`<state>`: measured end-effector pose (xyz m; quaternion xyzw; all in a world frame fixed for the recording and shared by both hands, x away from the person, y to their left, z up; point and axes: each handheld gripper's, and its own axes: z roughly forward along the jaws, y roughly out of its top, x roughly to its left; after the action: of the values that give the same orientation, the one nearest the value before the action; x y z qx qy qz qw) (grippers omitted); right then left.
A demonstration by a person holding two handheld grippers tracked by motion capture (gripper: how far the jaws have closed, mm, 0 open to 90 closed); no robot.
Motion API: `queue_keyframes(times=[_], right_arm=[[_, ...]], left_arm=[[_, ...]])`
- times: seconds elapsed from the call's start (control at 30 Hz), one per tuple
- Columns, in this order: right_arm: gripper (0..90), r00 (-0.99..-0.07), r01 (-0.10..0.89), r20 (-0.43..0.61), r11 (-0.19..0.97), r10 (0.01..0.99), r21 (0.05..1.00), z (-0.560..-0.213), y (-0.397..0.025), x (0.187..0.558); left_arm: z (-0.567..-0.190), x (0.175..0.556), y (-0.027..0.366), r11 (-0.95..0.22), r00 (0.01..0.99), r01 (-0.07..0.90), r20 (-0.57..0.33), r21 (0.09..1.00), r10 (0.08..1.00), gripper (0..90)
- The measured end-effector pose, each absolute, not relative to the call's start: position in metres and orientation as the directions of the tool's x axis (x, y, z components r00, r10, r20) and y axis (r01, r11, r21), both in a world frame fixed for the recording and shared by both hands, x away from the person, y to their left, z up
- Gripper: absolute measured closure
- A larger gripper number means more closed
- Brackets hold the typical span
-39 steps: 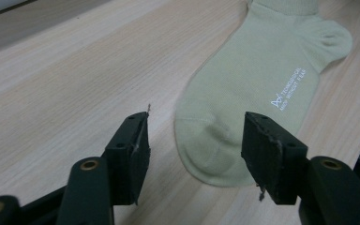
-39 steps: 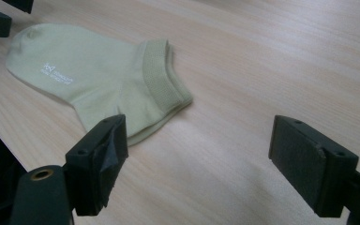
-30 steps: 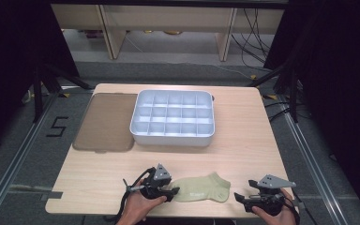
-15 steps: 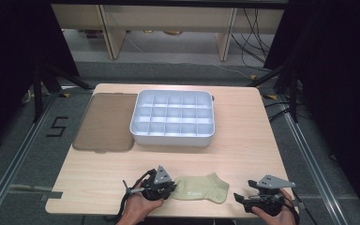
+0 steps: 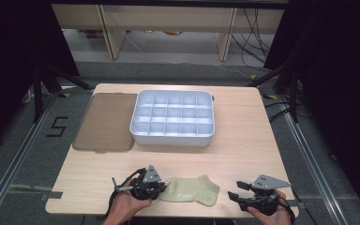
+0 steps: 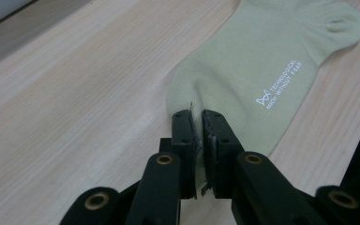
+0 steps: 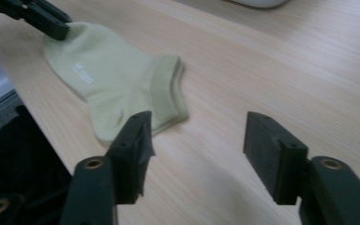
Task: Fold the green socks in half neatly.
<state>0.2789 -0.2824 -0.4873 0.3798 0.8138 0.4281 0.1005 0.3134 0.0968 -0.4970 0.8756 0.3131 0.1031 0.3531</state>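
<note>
A pale green ankle sock (image 5: 191, 189) lies flat near the table's front edge, with white lettering on its side (image 6: 281, 89). My left gripper (image 5: 161, 187) is shut on the sock's toe end, and the fabric bunches between the jaws (image 6: 198, 126). My right gripper (image 5: 236, 192) stands open just right of the sock's cuff (image 7: 166, 86), not touching it, with bare wood between its jaws (image 7: 197, 140). In the right gripper view the left gripper (image 7: 58, 26) shows far off at the sock's toe.
A white divided organizer tray (image 5: 172, 136) with empty cells stands at the table's middle back. A flat brown lid (image 5: 104, 123) lies to its left. The table's front edge (image 5: 168, 214) runs close under both hands.
The left gripper has slid slightly left and closed on the sock's toe end, gathering the sock a little shorter. The right gripper has stayed put.
</note>
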Motion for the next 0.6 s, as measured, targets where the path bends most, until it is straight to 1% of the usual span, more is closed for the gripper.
queue_keyframes(times=[0.1, 0.13, 0.17, 0.2, 0.27, 0.37, 0.47, 0.5, 0.6], right_arm=[[54.4, -0.732, 0.507, 0.144, 0.391, 0.666, 0.769, -0.487, -0.268, 0.28], [57.4, -0.744, 0.5, 0.139, 0.407, 0.654, 0.765, -0.487, -0.263, 0.281], [57.4, -0.744, 0.5, 0.139, 0.407, 0.654, 0.765, -0.487, -0.263, 0.281], [62.4, -0.761, 0.487, 0.132, 0.425, 0.635, 0.763, -0.488, -0.253, 0.281], [66.9, -0.793, 0.455, 0.112, 0.46, 0.599, 0.763, -0.488, -0.242, 0.282], [73.9, -0.825, 0.421, 0.103, 0.484, 0.556, 0.767, -0.487, -0.227, 0.284], [78.9, -0.849, 0.413, 0.124, 0.498, 0.514, 0.763, -0.487, -0.211, 0.286], [80.3, -0.863, 0.393, 0.109, 0.518, 0.494, 0.76, -0.488, -0.206, 0.288], [82.7, -0.876, 0.379, 0.11, 0.532, 0.469, 0.757, -0.49, -0.196, 0.291]], left_arm=[[-0.494, 0.314, 0.102, -0.557, 0.782, 0.486, -0.052, 0.674, 0.621, 83.3], [-0.492, 0.314, 0.104, -0.571, 0.79, 0.475, -0.039, 0.67, 0.611, 83.2], [-0.492, 0.314, 0.104, -0.571, 0.79, 0.475, -0.039, 0.67, 0.611, 83.2], [-0.491, 0.313, 0.105, -0.57, 0.786, 0.478, -0.036, 0.668, 0.617, 83.2], [-0.49, 0.311, 0.106, -0.576, 0.785, 0.475, -0.025, 0.665, 0.619, 83.2], [-0.486, 0.31, 0.108, -0.579, 0.791, 0.474, -0.033, 0.663, 0.61, 83.2], [-0.484, 0.311, 0.11, -0.576, 0.789, 0.483, -0.043, 0.66, 0.613, 83.1], [-0.484, 0.311, 0.11, -0.568, 0.785, 0.492, -0.053, 0.66, 0.618, 83.1], [-0.482, 0.312, 0.112, -0.578, 0.79, 0.488, -0.05, 0.654, 0.611, 83.1]])
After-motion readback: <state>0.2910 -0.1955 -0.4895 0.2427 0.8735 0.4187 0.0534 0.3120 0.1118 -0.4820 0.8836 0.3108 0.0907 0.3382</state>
